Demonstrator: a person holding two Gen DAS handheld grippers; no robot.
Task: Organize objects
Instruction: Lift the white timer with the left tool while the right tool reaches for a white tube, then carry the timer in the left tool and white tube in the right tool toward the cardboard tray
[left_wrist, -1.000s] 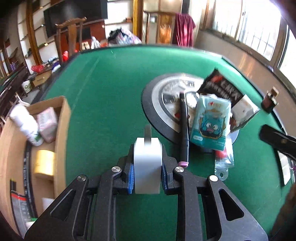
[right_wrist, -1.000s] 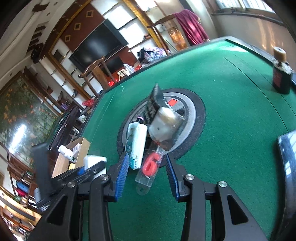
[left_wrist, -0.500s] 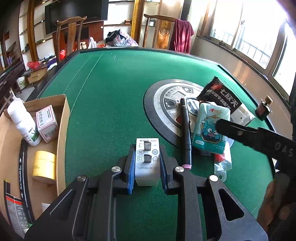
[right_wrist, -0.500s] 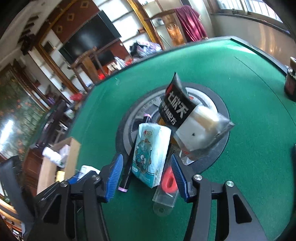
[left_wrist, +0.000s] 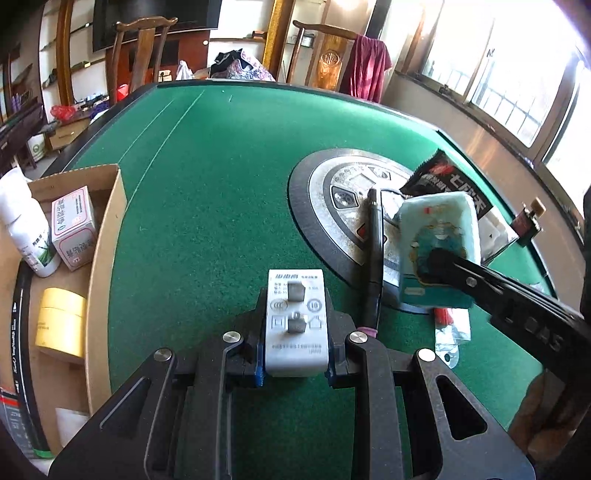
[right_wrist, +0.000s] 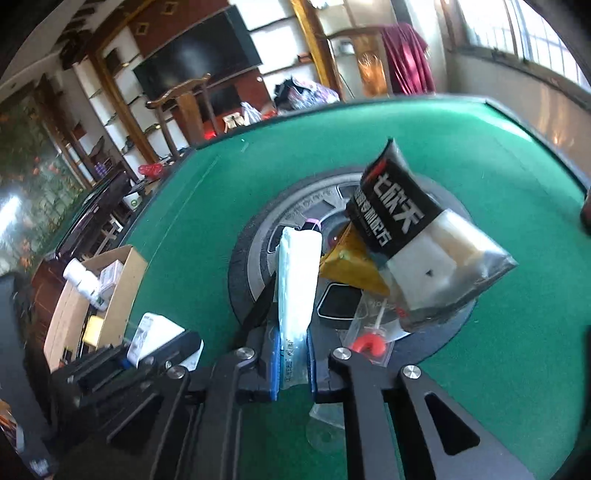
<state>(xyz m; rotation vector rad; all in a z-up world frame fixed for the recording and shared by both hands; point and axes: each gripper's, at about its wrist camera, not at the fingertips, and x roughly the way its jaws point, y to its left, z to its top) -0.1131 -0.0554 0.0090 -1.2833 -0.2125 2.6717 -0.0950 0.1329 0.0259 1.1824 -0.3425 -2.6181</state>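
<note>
The box on the left already has a bottle, a small carton & tape in it. Left gripper is clamped on the white plug, just over the green table. Right gripper just squeezed shut on the tissue pack. Pen, black snack bag & more are left, so approx. half done.

White charger reads "10" (other print illegible).

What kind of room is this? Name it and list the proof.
Probably a home living or games room: a green felt mahjong table with a round centre panel, carved wooden chairs, and a television among wall shelves.
</note>
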